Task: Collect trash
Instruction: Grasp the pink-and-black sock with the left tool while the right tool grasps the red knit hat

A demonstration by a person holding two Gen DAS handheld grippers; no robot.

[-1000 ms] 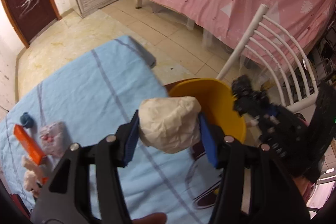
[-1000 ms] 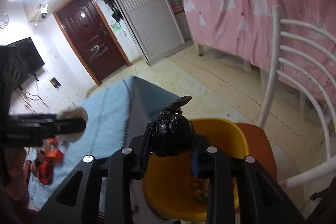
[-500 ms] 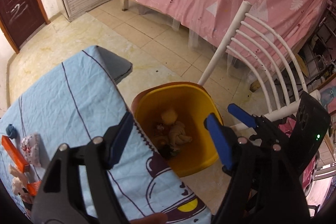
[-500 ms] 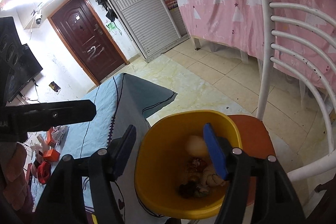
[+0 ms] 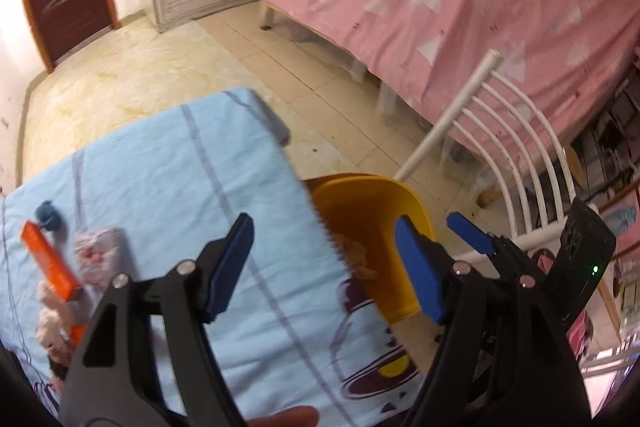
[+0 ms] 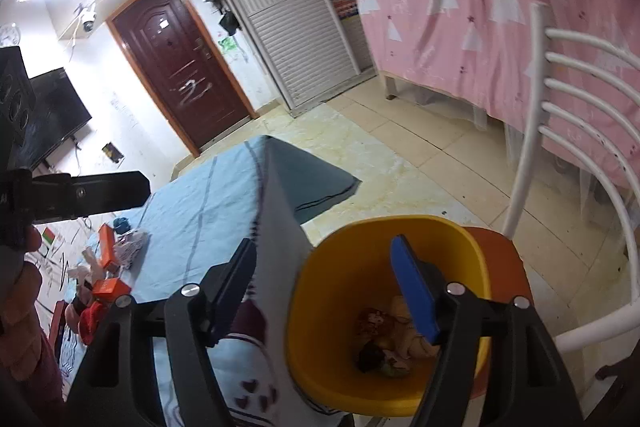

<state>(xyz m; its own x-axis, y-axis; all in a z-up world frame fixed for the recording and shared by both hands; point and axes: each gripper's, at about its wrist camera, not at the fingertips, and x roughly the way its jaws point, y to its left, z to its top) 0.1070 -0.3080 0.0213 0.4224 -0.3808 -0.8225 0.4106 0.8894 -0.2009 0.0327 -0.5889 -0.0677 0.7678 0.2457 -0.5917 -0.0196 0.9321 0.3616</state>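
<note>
A yellow bin [image 6: 400,227] stands on an orange chair seat [image 6: 504,255] beside the blue-clothed table [image 5: 180,167]. Crumpled trash [image 6: 392,339] lies at its bottom. My right gripper [image 6: 323,245] hovers over the bin's near rim; its jaws are opening with nothing between them. My left gripper [image 5: 324,221] is open and empty above the table's edge, with the bin [image 5: 372,195] just right of it. On the table's left lie an orange box [image 5: 50,259], a white-pink wrapper [image 5: 96,255], a small blue lump [image 5: 48,221] and crumpled tissue [image 5: 48,319].
The white chair back [image 6: 580,107] rises right of the bin. A pink-draped bed [image 5: 440,7] fills the far right. Tiled floor [image 5: 140,75] runs to a dark red door [image 6: 180,67]. More orange boxes [image 6: 110,287] and a red item [image 6: 90,319] lie at the table's left.
A second ago the left gripper held a pale paper ball and the right a black crumpled bag over the bin. Both opened and dropped them in. The left view has since swung toward the table.
</note>
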